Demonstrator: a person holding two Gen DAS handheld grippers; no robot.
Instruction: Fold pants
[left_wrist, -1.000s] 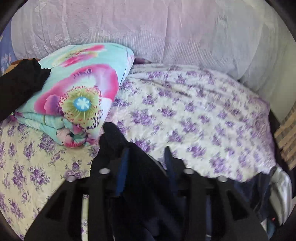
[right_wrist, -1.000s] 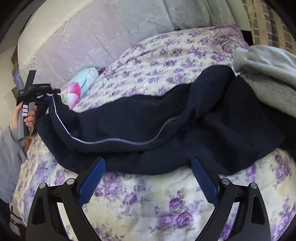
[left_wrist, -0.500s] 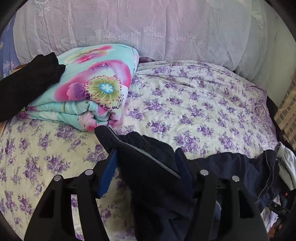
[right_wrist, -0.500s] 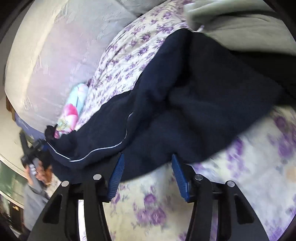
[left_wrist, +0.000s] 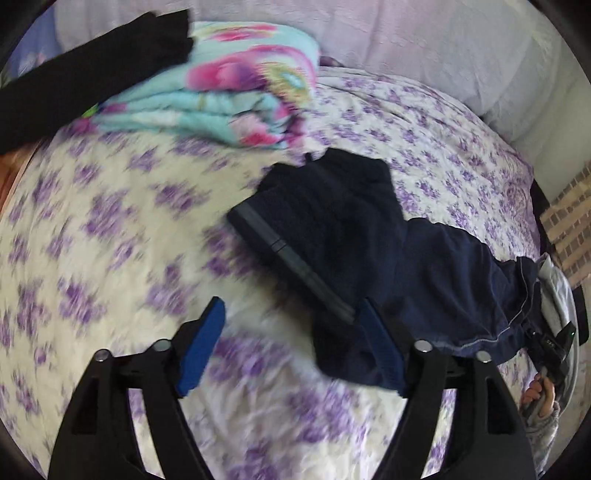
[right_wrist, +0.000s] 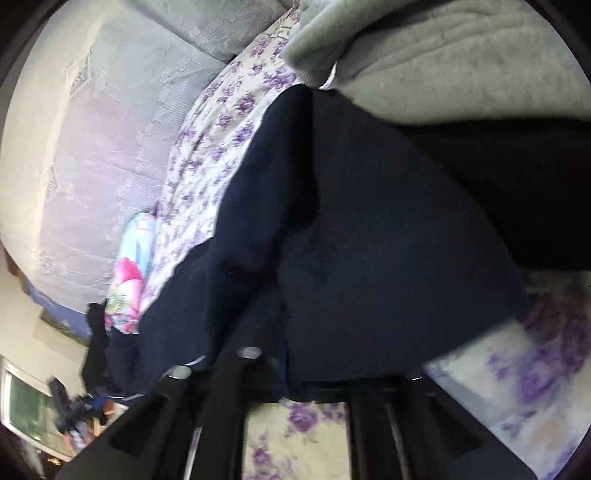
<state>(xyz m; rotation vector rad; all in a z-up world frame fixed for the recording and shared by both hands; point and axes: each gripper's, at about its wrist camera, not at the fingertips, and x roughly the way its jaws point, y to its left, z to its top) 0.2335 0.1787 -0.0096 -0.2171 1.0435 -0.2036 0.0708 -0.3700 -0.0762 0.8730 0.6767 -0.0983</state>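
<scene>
Left gripper (left_wrist: 291, 339) tilts steeply down over the floral bedspread (left_wrist: 110, 229), its jaws just opened wide and bare; the navy pants (left_wrist: 351, 229) it clamped a second ago now lie dropped on the bed, one edge behind its right pad. Right gripper (right_wrist: 295, 376), rolled since the earlier frame, has just closed on the pants' hem beside the grey garment (right_wrist: 443, 55).
</scene>
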